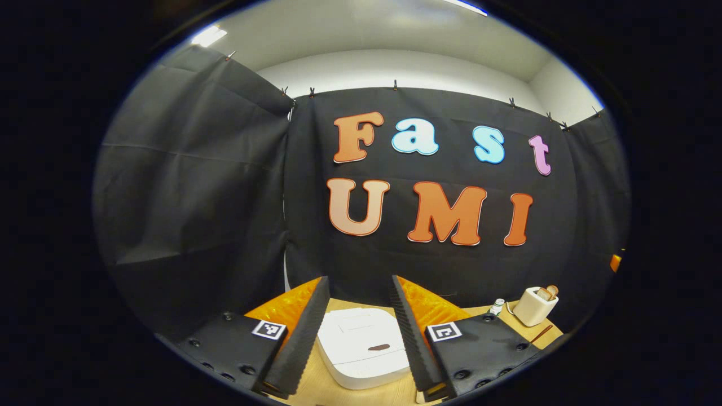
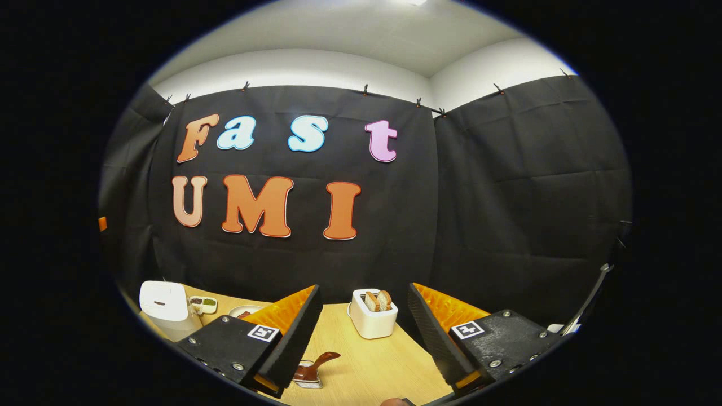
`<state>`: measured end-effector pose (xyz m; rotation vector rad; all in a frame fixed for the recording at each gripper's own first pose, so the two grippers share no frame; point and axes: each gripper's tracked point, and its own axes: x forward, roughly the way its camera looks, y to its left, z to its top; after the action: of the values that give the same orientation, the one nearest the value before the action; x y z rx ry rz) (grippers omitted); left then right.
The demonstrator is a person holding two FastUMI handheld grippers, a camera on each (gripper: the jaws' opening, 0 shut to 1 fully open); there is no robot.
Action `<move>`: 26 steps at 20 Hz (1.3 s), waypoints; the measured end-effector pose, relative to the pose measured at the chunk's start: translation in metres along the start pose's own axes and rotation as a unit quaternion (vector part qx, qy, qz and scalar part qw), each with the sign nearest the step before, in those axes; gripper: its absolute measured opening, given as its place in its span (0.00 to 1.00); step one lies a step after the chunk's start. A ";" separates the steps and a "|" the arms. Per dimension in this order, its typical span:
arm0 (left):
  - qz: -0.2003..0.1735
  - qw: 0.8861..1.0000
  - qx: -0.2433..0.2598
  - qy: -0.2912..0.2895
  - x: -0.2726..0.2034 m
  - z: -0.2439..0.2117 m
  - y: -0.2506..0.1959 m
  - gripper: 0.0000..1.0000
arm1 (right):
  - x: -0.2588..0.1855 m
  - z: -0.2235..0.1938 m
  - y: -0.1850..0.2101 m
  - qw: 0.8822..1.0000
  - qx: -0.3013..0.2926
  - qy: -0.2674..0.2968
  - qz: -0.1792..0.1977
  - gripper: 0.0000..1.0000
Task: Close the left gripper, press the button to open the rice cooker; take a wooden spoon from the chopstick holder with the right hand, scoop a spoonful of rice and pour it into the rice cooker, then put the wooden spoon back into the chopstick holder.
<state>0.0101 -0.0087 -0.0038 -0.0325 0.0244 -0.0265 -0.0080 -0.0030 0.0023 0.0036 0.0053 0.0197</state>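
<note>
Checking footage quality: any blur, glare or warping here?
Left gripper view: sharp, strong fisheye bending, ceiling light flares at the edge, cooker evenly lit. Right gripper view: also sharp and warped, toaster clear, table glare-free.

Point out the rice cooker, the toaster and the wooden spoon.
rice cooker [image 1: 361, 347]: left gripper view, on its closed lid.
toaster [image 2: 372, 321]: right gripper view, on its front wall.
wooden spoon [image 2: 320, 361]: right gripper view, on its handle.
</note>
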 end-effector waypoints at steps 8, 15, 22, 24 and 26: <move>-0.005 1.000 0.020 -0.007 0.000 0.007 0.002 0.38 | 0.002 -0.002 0.009 1.000 -0.010 0.002 0.012 0.95; 0.025 0.999 0.033 -0.005 0.005 0.014 0.010 0.23 | -0.001 0.011 0.019 1.000 -0.017 -0.015 0.020 0.95; -0.027 0.999 0.005 0.043 0.004 -0.010 -0.003 0.05 | -0.003 0.005 0.020 1.000 -0.014 -0.007 0.026 0.95; -0.041 0.997 -0.001 0.059 0.018 -0.018 -0.006 0.04 | -0.003 0.005 0.020 1.000 -0.014 -0.008 0.026 0.95; -0.049 0.996 0.005 0.081 0.031 -0.034 -0.008 0.05 | -0.003 0.004 0.021 0.999 -0.016 -0.007 0.027 0.95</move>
<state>0.0401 -0.0188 -0.0387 -0.0205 0.1842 -0.1275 -0.0116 0.0176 0.0066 -0.0284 -0.0101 0.0741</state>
